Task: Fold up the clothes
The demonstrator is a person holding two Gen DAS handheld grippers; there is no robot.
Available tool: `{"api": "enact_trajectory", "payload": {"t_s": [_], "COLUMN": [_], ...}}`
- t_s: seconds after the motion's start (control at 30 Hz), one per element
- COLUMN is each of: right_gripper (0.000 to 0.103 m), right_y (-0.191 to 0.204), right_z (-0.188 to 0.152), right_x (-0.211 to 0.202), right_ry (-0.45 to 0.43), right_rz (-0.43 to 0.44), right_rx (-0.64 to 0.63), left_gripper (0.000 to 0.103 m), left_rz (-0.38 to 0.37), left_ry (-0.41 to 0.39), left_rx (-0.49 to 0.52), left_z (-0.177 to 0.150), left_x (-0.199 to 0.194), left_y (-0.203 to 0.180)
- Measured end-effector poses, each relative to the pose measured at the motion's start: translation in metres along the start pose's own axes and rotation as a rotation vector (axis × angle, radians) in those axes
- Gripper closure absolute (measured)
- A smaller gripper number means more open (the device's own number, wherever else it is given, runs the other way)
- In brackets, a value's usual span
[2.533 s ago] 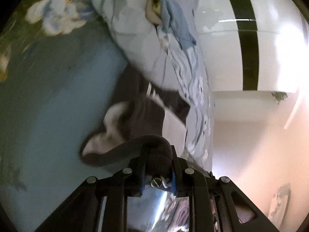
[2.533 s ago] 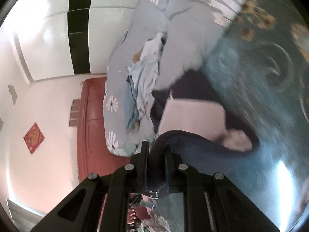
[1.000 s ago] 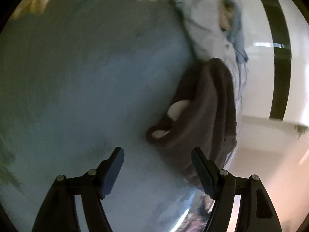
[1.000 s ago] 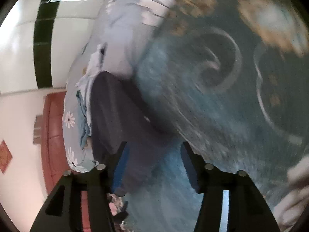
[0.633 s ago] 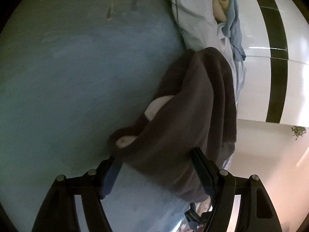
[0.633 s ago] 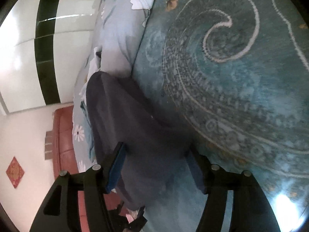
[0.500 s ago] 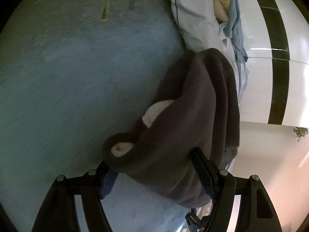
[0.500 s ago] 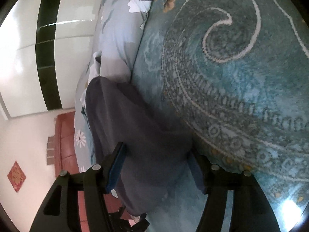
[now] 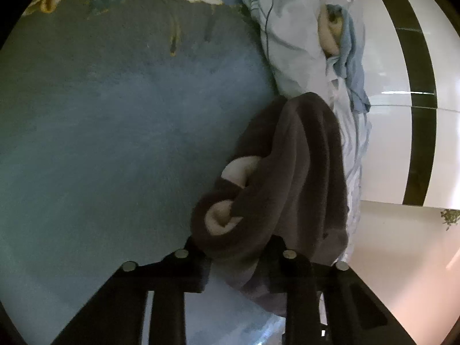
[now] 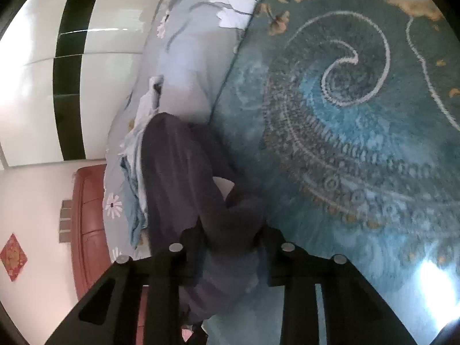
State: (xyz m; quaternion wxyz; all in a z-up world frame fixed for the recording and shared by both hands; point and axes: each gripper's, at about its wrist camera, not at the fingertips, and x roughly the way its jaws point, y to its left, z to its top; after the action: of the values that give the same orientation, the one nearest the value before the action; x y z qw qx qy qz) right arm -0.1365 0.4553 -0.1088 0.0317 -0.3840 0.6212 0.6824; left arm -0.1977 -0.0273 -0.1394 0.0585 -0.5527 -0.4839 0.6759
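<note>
In the left wrist view, the left gripper [image 9: 235, 247] has just been closing and now pinches the near edge of a dark grey fleece garment [image 9: 296, 172], whose cream lining [image 9: 218, 215] shows in a rolled fold. The garment lies on a teal patterned blanket [image 9: 115, 129], against a pale blue floral quilt [image 9: 290, 28].

In the right wrist view, the right gripper [image 10: 230, 238] has likewise just been closing and apparently clamps the same garment [image 10: 178, 172]; its fingertips are buried in cloth. A red-brown headboard [image 10: 86, 215] stands behind.

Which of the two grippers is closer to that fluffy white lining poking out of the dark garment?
Left. The left gripper has just closed on the dark garment right beside the white lining; the right gripper has just clamped the other end, farther away.
</note>
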Motion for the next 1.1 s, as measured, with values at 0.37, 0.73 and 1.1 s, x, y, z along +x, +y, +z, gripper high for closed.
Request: {"api": "enact_trajectory", "payload": {"t_s": [0.37,0.73,1.1], "right_gripper": [0.077,0.077,0.060], "right_y": [-0.015,-0.068,-0.073], "right_z": [-0.060,-0.091,-0.076], "right_x": [-0.061,-0.090,-0.105], "right_ry": [0.066,0.146,0.166], "right_rz": [0.001,-0.069,-0.138], "right_rx": [-0.044,-0.019,-0.097], "left_gripper": [0.083,0.080,0.046], "left_rz": [0.017,-0.031,0.035], "left_ry": [-0.006,0.073,0.146], "left_rx": [0.076,-0.006,0.183], "left_z": [-0.050,-0.075,-0.063], "left_x": [-0.079,-0.093,-0.117], "left_y": [0.031,0.109,0.105]}}
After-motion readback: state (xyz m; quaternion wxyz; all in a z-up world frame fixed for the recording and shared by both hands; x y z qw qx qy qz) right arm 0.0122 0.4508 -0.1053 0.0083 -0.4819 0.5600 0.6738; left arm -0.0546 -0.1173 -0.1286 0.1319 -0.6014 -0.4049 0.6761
